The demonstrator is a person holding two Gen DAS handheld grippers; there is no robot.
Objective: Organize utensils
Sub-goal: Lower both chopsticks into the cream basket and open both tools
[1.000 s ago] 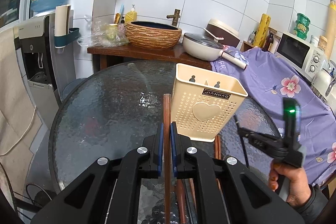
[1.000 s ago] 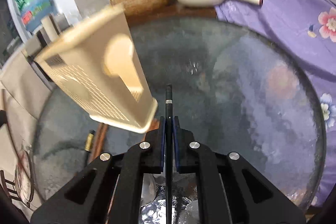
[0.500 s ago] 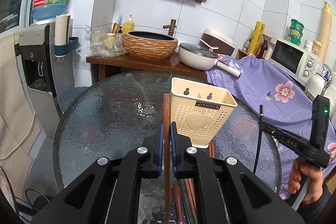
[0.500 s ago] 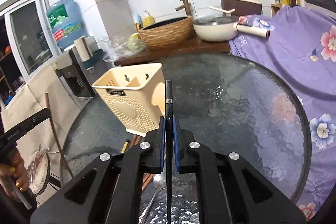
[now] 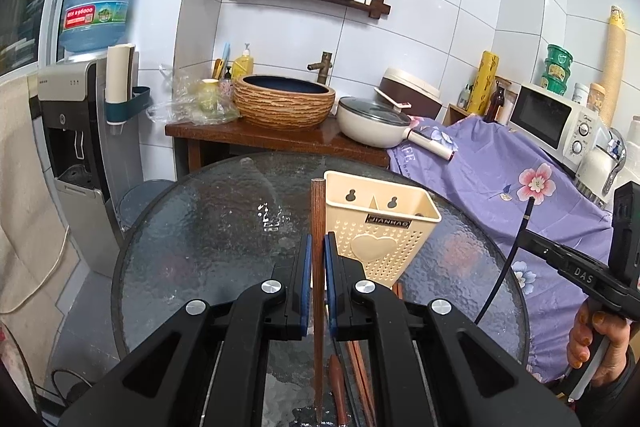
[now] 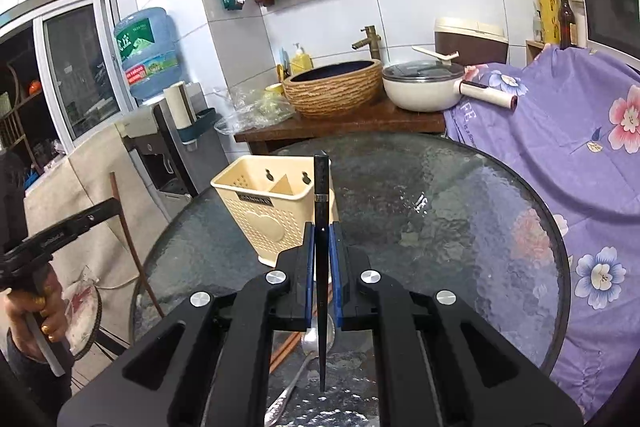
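Quick headcount around the one cream utensil holder

Two grippers, one chopstick each: a brown chopstick left of the holder, a black chopstick to its right. On the tabletop in front of the holder: one metal spoon and a few more brown chopsticks, too overlapped to count. The holder has two compartments.

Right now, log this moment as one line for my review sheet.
left gripper: shut on brown chopstick | right gripper: shut on black chopstick | holder: upright on glass table, looks empty
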